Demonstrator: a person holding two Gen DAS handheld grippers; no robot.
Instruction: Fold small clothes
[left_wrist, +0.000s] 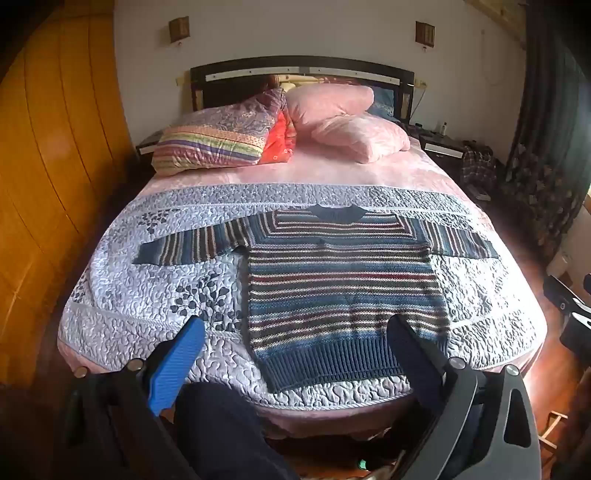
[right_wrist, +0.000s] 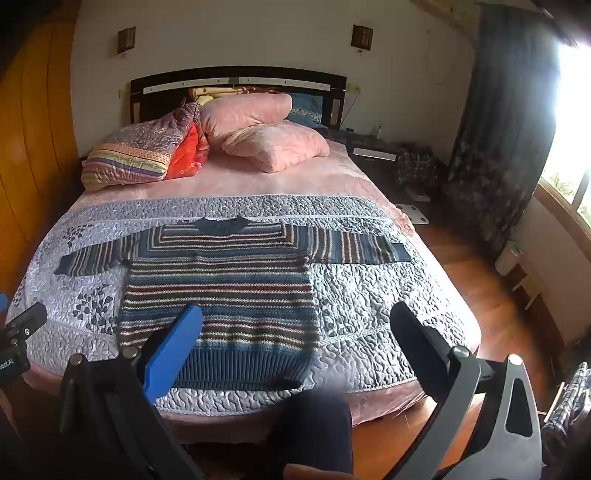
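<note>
Lying flat on the quilted bedspread (left_wrist: 122, 295), a striped sweater (left_wrist: 343, 295) is seen near the bed's foot, sleeves spread. Its hem is partly masked by the left gripper (left_wrist: 295, 332), held wide open and empty. The right gripper (right_wrist: 295, 325) is likewise spread, gripping nothing. Bedside items are too blurred to be identified.

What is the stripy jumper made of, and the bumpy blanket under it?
The jumper looks like knitted wool or yarn: ribbed hem, visible stitches. The blanket looks like quilted fabric, slightly shiny, puffed by stitched squiggles; the exact fibre can't be told.
</note>
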